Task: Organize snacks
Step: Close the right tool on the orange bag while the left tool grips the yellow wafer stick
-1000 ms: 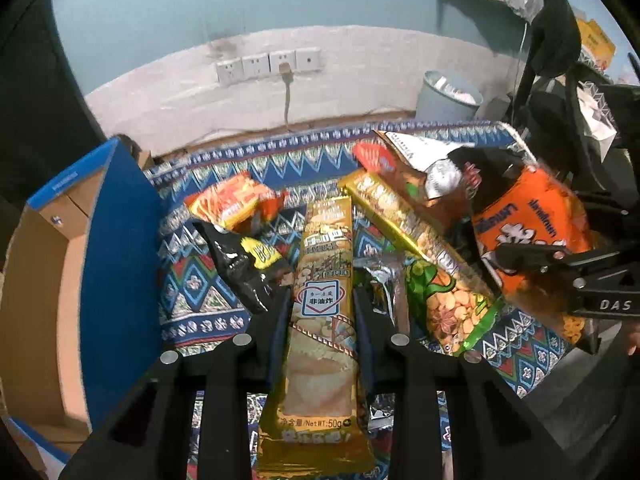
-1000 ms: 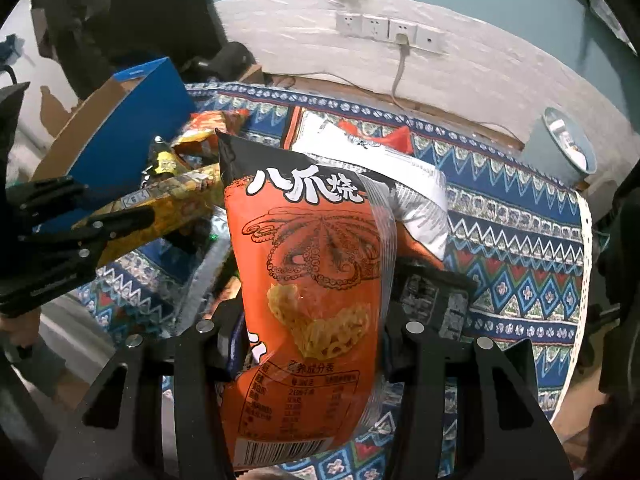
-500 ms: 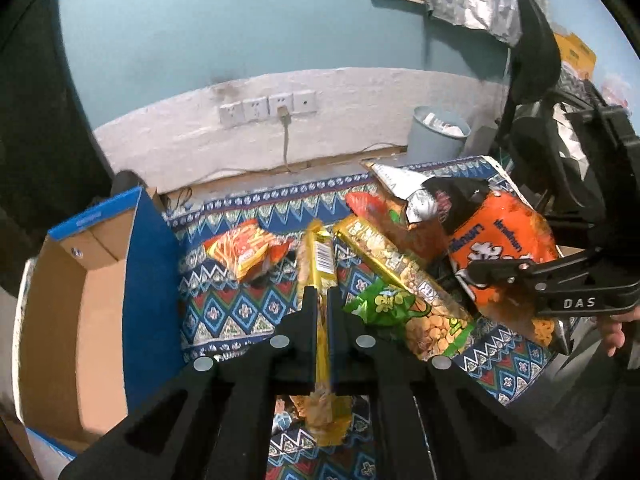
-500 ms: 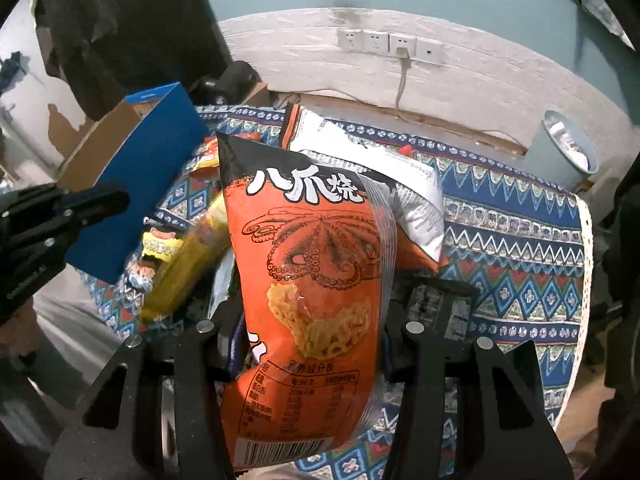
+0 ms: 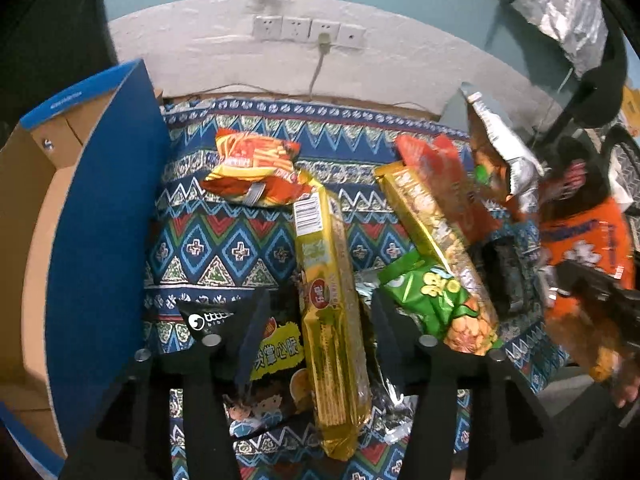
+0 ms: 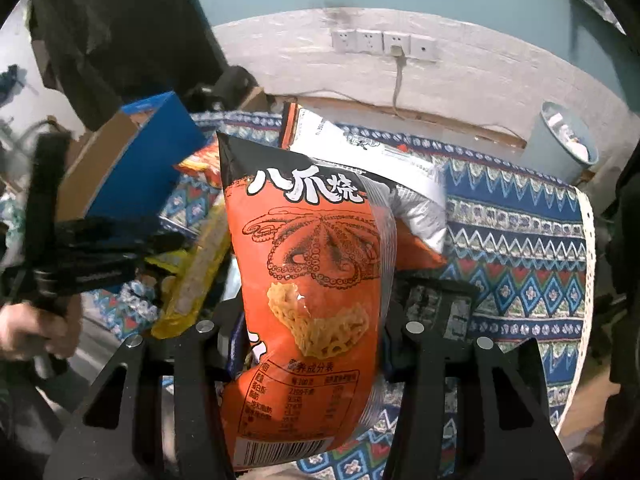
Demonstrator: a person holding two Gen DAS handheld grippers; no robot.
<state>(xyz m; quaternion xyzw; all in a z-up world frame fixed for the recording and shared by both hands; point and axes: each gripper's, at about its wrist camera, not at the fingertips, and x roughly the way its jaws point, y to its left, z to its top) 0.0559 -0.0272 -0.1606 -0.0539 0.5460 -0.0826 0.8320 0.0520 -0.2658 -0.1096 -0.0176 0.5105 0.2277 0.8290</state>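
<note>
A: What did the left gripper point(image 5: 320, 312) show?

B: Its jaws were opening. The long gold biscuit pack point(image 5: 328, 304) lay lengthwise between them on the patterned table point(image 5: 224, 248), resting partly on a black snack bag point(image 5: 276, 364); the pads stood clear of its sides.

A: And the right gripper point(image 6: 308, 320)?

B: Its jaws were clamped on the lower part of the orange octopus-print bag point(image 6: 312, 280), which stood upright between them, its black top edge rising above the table.

A: Where did the other snacks lie?

B: In the left wrist view, a red-and-yellow packet point(image 5: 252, 172) lay beyond the gold pack, toward the wall. To the right were a green peanut bag point(image 5: 436, 300) and a second gold pack point(image 5: 428, 216). The blue cardboard box point(image 5: 100, 216) stood open at the table's left edge; its contents could not be made out.
</note>
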